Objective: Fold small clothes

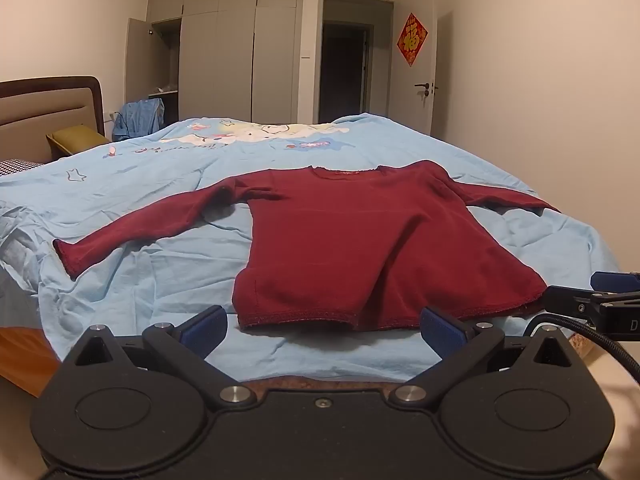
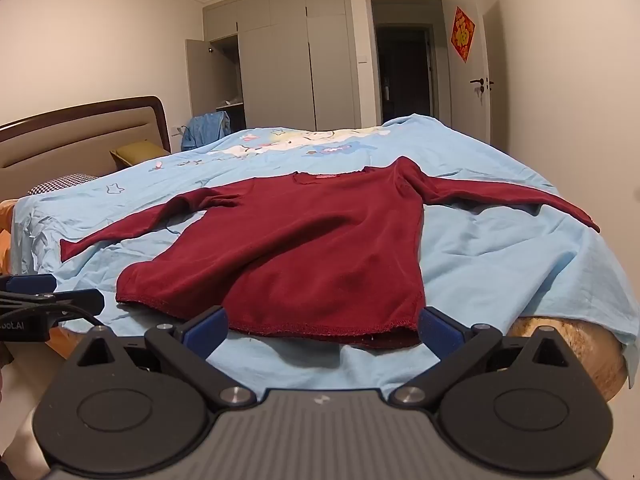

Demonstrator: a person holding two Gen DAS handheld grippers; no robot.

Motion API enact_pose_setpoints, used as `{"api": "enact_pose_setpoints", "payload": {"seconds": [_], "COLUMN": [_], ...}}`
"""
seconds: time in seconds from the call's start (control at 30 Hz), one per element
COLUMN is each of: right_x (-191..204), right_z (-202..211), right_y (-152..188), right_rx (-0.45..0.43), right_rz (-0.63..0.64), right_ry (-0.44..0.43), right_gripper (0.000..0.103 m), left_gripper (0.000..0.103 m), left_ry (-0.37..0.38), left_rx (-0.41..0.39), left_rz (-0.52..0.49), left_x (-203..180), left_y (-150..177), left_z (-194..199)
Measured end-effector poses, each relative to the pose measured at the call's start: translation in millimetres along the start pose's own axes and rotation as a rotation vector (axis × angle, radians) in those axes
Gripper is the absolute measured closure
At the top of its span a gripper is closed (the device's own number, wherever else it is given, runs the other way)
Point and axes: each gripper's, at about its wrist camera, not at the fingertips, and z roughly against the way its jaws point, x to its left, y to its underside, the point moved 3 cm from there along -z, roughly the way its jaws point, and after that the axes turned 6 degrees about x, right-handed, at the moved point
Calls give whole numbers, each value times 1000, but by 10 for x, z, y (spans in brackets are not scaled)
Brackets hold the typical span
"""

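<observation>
Both your left gripper [image 1: 324, 330] and right gripper [image 2: 324, 330] are spread wide, empty, just short of the hem. Maroon long-sleeve top [image 1: 360, 240] lies flat on the blue bedsheet [image 1: 160, 280]. Risk: you pinch sheet with the hem, dragging both.

Spread flat on the bed sheet [image 1: 160, 280], a long-sleeved top [image 1: 360, 248], hem nearest, neckline farthest, one sleeve [image 1: 140, 228] stretched left and the other sleeve [image 2: 500, 196] right. Just before the hem, off the near edge of the bed, the left gripper [image 1: 324, 326] and right gripper [image 2: 322, 326] side by side, jaws wide, touching nothing. Behind the top, a headboard [image 1: 48, 108] with a pillow [image 1: 76, 138] at far left, a wardrobe [image 1: 236, 52] at the far wall, a doorway [image 1: 348, 60] to its right.
</observation>
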Motion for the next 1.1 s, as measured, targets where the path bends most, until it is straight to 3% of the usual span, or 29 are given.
{"api": "enact_pose_setpoints", "payload": {"seconds": [1.1], "right_x": [-2], "right_z": [-21], "right_y": [12], "right_rx": [7], "right_rz": [0], "right_ry": [1], "right_gripper": [0], "left_gripper": [1], "left_ry": [0], "left_rx": [4], "left_rz": [1], "left_x": [-1], "left_y": [16], "left_z": [-3]}}
